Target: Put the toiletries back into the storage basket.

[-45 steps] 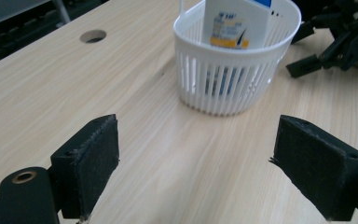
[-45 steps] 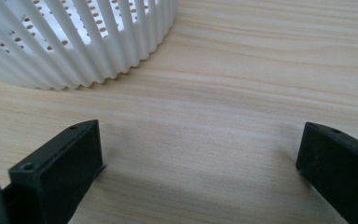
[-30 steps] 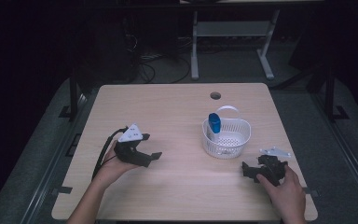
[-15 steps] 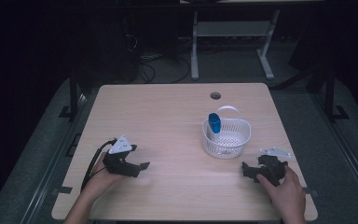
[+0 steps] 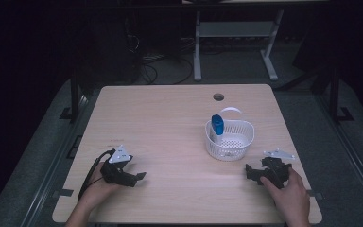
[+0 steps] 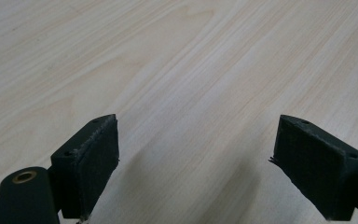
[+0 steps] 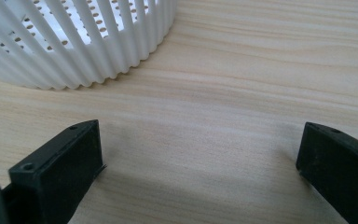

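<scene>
A white slotted basket [image 5: 244,141] stands right of the table's middle, with a blue object [image 5: 217,125] upright inside it against the left wall. My left gripper [image 5: 138,177] rests low on the table at the front left, open, nothing between its jaws [image 6: 196,163]. At the front right my right gripper [image 5: 249,172] lies open on the wood, just in front of the basket. In the right gripper view the basket's ribbed wall [image 7: 88,42] rises close ahead at upper left, and bare wood shows between the jaws [image 7: 200,172].
The light wooden table [image 5: 170,123] has a round cable hole [image 5: 218,97] near its far edge. Beyond it stand a dark floor, cables and the legs of a white stand [image 5: 197,56]. A black cable [image 5: 87,177] trails from the left gripper.
My left gripper has drawn back toward the front left edge and come down lower on the table. The right gripper and the basket have stayed put.
</scene>
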`<state>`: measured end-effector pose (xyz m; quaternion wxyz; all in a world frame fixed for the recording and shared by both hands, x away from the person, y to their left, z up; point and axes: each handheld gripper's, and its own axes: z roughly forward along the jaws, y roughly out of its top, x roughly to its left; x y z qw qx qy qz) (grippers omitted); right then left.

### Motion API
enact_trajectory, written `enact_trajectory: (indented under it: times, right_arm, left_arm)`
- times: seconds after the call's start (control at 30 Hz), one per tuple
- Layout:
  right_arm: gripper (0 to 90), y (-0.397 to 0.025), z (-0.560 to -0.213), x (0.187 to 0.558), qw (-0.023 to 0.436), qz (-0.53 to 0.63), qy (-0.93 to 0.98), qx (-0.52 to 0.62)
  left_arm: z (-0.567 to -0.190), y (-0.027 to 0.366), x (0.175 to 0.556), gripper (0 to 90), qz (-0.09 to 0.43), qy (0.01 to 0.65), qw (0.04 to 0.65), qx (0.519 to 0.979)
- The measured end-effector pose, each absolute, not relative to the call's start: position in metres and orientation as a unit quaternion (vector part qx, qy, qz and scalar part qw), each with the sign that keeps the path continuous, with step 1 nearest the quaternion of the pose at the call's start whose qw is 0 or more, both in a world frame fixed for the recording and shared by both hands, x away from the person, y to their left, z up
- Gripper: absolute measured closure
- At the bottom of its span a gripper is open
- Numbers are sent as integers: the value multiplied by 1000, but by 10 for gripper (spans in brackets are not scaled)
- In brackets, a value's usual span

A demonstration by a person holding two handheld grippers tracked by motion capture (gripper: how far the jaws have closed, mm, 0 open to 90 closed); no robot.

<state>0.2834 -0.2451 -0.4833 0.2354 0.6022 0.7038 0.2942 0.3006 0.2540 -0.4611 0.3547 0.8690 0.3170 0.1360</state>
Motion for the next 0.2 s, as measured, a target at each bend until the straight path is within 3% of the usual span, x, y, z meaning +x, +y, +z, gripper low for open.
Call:
enact_trajectory:
  times: [0.2]
  right_arm:
    - [0, -245, -483, 283, 235, 294, 704, 602]
  left_arm:
    - [-468, 257, 300, 139, 143, 315, 331, 878]
